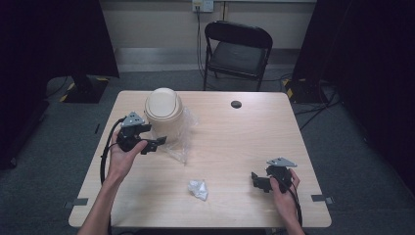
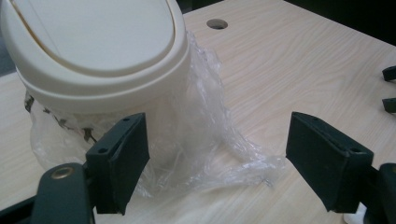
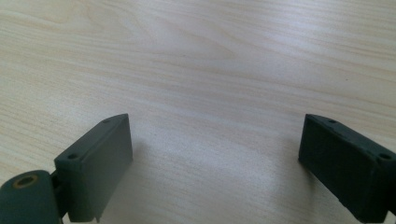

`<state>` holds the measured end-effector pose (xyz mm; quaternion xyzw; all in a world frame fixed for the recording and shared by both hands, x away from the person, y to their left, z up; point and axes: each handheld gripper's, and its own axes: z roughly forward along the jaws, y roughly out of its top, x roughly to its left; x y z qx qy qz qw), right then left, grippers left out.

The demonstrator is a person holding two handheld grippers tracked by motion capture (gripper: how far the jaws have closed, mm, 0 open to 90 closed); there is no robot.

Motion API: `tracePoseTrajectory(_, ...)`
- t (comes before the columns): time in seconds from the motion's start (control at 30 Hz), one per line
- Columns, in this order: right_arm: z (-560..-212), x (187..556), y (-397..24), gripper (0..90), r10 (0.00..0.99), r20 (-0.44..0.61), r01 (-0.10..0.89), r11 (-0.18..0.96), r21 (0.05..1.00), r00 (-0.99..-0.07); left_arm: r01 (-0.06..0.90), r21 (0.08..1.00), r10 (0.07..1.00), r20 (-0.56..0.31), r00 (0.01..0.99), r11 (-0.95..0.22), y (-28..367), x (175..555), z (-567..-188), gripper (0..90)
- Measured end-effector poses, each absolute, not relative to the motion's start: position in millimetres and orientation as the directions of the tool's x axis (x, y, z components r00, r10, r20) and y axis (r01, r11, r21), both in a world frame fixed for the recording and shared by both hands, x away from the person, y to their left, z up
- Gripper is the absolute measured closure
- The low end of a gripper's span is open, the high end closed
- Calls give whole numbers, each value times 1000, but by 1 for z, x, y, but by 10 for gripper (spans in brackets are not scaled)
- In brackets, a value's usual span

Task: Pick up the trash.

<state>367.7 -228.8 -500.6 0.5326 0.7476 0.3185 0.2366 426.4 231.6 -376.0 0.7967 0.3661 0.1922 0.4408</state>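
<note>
A small cream bin [image 1: 163,110] with a domed swing lid stands at the table's back left, lined with a clear plastic bag [image 1: 180,134] that spills out onto the wood. In the left gripper view the bin [image 2: 98,51] and its bag [image 2: 201,135] sit just ahead of the jaws. My left gripper [image 1: 155,143] hovers open beside the bin's front, nothing between its pads [image 2: 123,158]. A crumpled white paper ball [image 1: 198,189] lies near the table's front middle. My right gripper [image 1: 256,180] rests low at the front right, open over bare wood [image 3: 210,93].
The wooden table [image 1: 244,132] has a cable hole [image 1: 236,104] at the back centre. A black folding chair [image 1: 238,49] stands behind it. Dark curtains and stands flank both sides. The right gripper's jaw tips [image 2: 389,88] show at the edge of the left gripper view.
</note>
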Motion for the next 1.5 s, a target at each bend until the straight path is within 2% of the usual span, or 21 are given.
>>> tracePoseTrajectory(0.2,-501,368,-229,88,947,-15,645,231,729,-322,410,842,752,-10,659,-349,226,436,-373,214)
tracePoseTrajectory(0.3,-501,368,-229,88,947,-15,645,231,729,-322,425,846,746,-49,664,-323,221,441,-373,207)
tracePoseTrajectory(0.37,-501,368,-229,88,946,-15,645,231,728,-322,422,835,751,-16,660,-354,218,444,-373,207)
tracePoseTrajectory(0.47,-501,368,-229,89,946,-15,645,231,728,-322,421,844,750,-34,661,-333,218,449,-370,210)
tracePoseTrajectory(0.73,-501,368,-229,89,946,-15,645,232,728,-323,410,847,758,-12,652,-338,214,461,-363,209)
tracePoseTrajectory(1.03,-501,368,-229,89,946,-15,645,232,728,-323,421,819,752,19,659,-390,207,484,-361,209)
tracePoseTrajectory(1.5,-501,368,-229,89,946,-15,645,232,728,-323,481,780,752,-20,659,-401,200,505,-373,202)
